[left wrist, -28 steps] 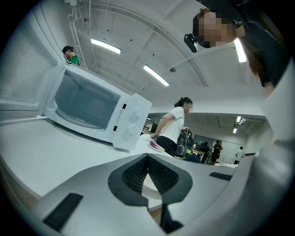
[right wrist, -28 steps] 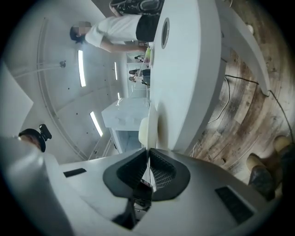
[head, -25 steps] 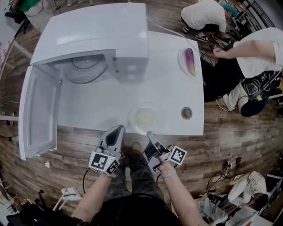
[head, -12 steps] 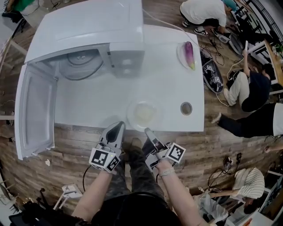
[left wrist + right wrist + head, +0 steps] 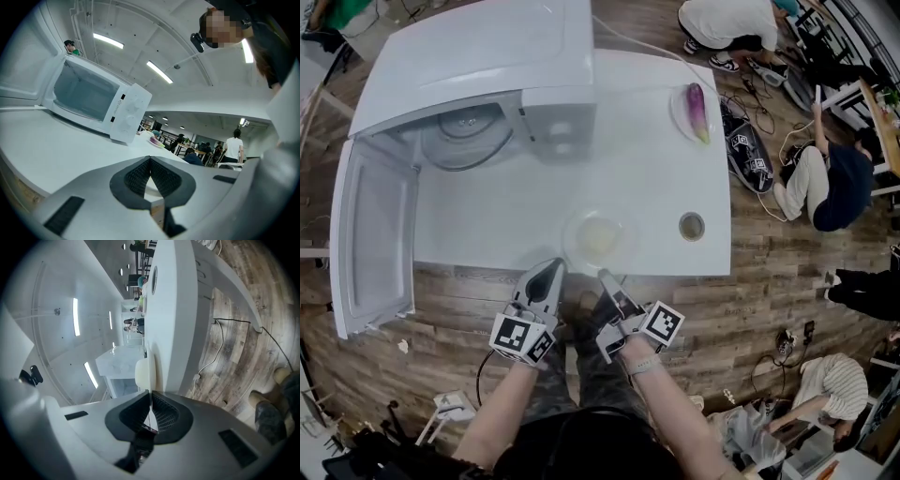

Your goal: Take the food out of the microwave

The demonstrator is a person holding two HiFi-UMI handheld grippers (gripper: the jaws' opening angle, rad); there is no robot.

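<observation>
Head view: the plate (image 5: pixel 600 239) of pale food sits on the counter (image 5: pixel 487 216), out in front of the microwave (image 5: pixel 478 66) and near the counter's front edge.
Microwave: the cavity looks empty and the door (image 5: pixel 370 239) is swung wide.
Right tool (image 5: pixel 605 276): pressed together on the plate's rim, on the side away from the microwave.
Left tool (image 5: pixel 549 272): pressed together and empty, just beside the plate.
Risk: the grip is only a thin pinch on the rim, so a pull away from the microwave could drag the plate over the edge.
Risk: a wrist twist could tilt the plate and spill the food.
</observation>
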